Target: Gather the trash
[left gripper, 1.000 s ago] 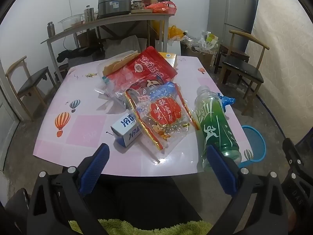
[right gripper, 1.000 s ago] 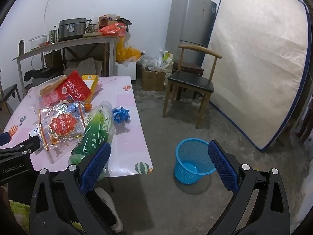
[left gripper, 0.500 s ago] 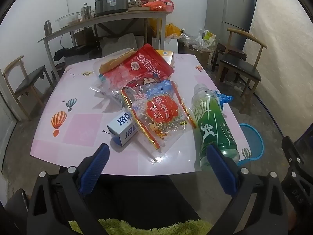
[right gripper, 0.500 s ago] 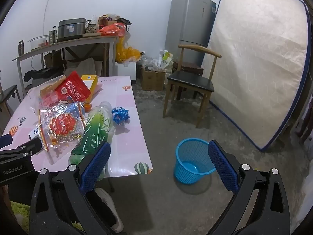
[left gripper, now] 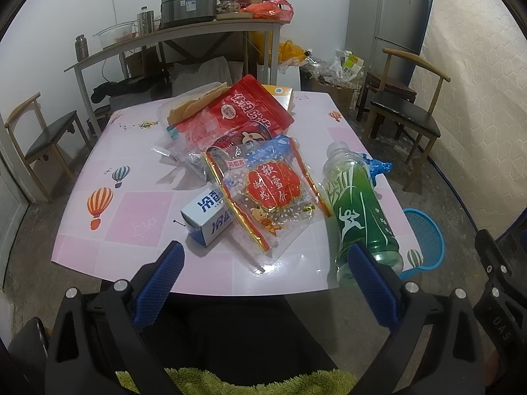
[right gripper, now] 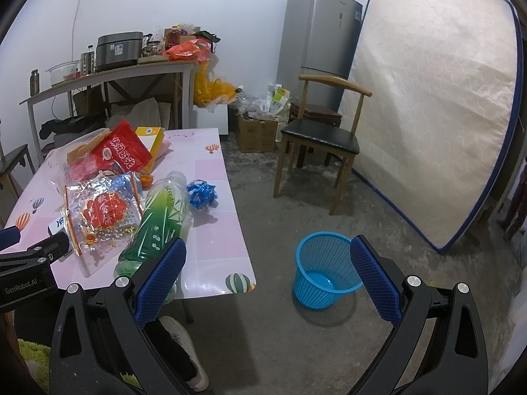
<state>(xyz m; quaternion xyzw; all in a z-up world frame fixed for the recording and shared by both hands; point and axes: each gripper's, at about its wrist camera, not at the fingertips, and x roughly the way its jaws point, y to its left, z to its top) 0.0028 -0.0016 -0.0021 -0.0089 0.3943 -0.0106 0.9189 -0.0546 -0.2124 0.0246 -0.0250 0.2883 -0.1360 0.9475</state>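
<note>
Left wrist view looks across the counter [left gripper: 138, 210] at the trash pile: the left tool [left gripper: 263, 276] hovers just short of the near edge, spread wide and holding nothing, and the clear snack bag with the red label [left gripper: 273, 191] lies straight ahead at 12 o'clock, with the small blue-and-white carton [left gripper: 206, 215] touching it at about 11 o'clock. The green drink bottle [left gripper: 359, 210] lies on its side at 1 o'clock, its long axis running from the near edge away toward the cap end, so it points nearly along the tool's own line. My judgement is that the left tool is nearer the bag and carton, while the bottle sits on the side closer to the right tool [right gripper: 266, 276], which is also spread wide and empty. Right wrist view shows what the left barely catches: the blue basket [right gripper: 324, 263] stands whole on the floor at 12 o'clock, apart from the counter's corner, with the bottle at 10 o'clock and a crumpled blue wrapper [right gripper: 201, 195] beside it.
</note>
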